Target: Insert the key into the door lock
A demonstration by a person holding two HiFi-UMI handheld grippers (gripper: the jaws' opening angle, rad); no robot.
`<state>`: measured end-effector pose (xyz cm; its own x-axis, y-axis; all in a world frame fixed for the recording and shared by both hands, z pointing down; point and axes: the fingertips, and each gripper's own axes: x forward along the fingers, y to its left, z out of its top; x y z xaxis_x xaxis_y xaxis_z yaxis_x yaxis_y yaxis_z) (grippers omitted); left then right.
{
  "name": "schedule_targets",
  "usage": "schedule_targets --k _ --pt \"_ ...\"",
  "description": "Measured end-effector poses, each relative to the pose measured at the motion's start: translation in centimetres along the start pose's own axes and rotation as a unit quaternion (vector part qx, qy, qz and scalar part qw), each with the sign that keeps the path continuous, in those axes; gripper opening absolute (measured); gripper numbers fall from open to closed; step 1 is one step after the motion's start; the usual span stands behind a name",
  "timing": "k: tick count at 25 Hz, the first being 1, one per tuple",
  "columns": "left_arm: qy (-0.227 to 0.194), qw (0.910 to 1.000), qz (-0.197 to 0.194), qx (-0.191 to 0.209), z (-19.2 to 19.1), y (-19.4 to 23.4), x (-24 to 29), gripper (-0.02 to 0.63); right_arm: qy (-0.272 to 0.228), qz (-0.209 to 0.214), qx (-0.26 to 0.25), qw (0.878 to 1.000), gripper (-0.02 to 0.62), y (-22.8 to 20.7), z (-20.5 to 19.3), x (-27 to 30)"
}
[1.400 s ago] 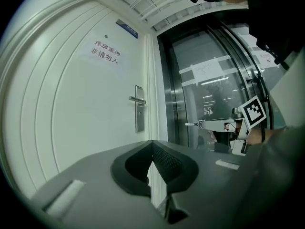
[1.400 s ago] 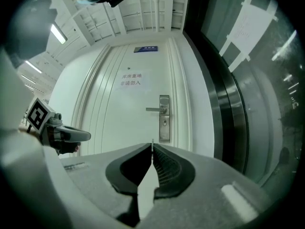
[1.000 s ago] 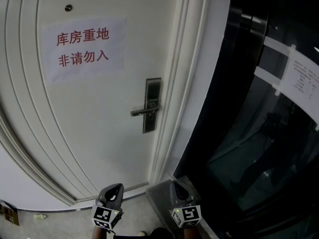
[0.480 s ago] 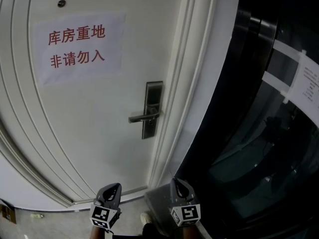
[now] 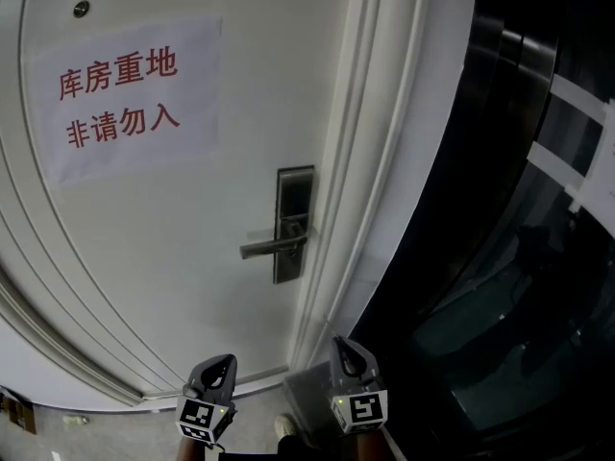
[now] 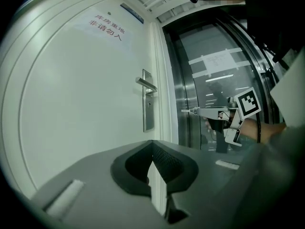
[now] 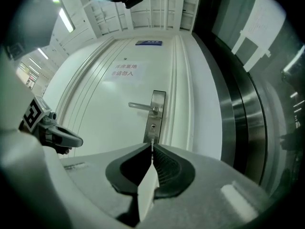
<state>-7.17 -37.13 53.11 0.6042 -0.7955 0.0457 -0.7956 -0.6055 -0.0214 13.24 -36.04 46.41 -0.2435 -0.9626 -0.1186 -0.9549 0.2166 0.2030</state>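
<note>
Your right gripper (image 7: 152,147) pinches the small silver key (image 7: 152,141), near you and well apart from the keyhole (image 7: 152,126) in the brushed-steel lock plate (image 7: 157,106) on the far white door (image 7: 105,123). Your left gripper (image 6: 152,144) is pressed together on nothing.

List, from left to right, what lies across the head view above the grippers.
sign → lock plate → door frame → glass wall

"What's to the right of the white frame (image 5: 356,161)?"
"Dark glass wall (image 5: 500,257), with a paper sheet (image 6: 217,61) taped across it. Pale floor (image 5: 115,430) below, strip lights (image 7: 66,20) on the ceiling."
</note>
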Motion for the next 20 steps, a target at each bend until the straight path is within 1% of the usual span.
schedule_targets --k 2,6,12,20 --pt "0.001 1.0 0.002 -0.001 -0.2 0.4 0.7 0.002 -0.006 0.004 -0.014 1.0 0.011 -0.1 0.8 1.0" --pt "0.003 1.0 0.004 -0.005 -0.5 0.9 1.7 0.002 -0.009 0.015 -0.068 0.998 0.011 -0.2 1.6 2.6" --pt "0.003 1.0 0.0 -0.007 -0.7 1.2 2.8 0.002 -0.007 0.03 -0.144 0.989 0.011 -0.4 2.8 5.1" --pt "0.004 0.9999 0.008 -0.012 -1.2 2.5 3.6 0.002 -0.001 0.037 -0.199 0.979 0.011 -0.6 3.6 7.8"
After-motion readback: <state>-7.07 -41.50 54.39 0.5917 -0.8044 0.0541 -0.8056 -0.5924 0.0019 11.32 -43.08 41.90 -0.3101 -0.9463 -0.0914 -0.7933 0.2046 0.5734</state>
